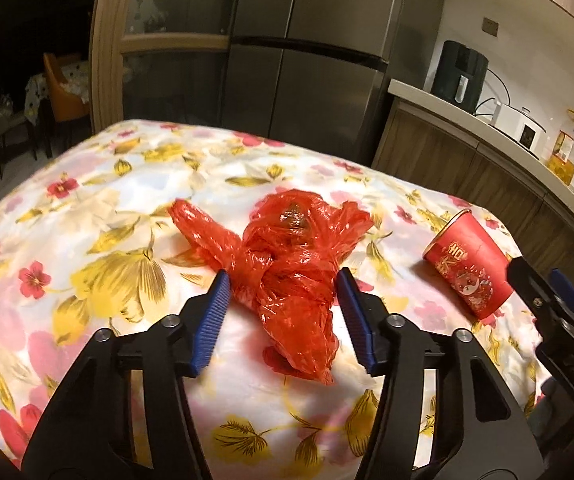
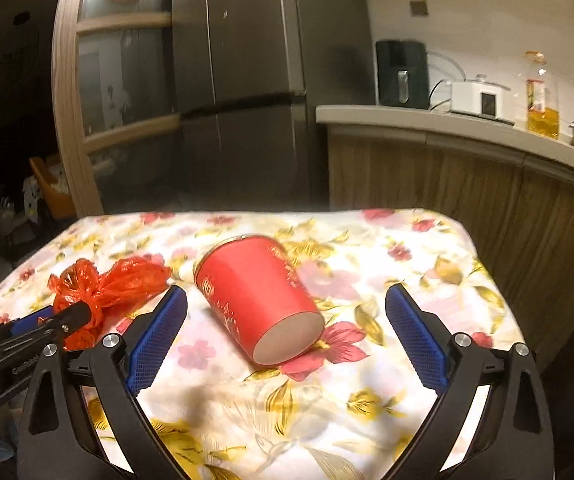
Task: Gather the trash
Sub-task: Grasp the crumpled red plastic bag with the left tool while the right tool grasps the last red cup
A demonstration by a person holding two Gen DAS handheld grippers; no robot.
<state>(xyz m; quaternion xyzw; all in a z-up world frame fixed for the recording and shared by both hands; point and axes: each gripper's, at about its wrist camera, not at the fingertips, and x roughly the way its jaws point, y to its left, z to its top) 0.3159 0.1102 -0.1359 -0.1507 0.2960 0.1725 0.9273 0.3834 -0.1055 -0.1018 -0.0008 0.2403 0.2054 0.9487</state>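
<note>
A crumpled red plastic bag lies mid-table on the floral cloth. My left gripper straddles it, a blue pad close against each side of the bag, which does not look squeezed. A red paper cup lies on its side to the right. In the right wrist view the cup has its base toward me and sits between the wide-open fingers of my right gripper, touching neither pad. The bag and a left gripper finger show at the left. The right gripper shows at the left view's edge.
Beyond the table stands a steel fridge. A counter at the right holds a black air fryer, a white cooker and an oil bottle. An orange chair sits in the dark room at the left.
</note>
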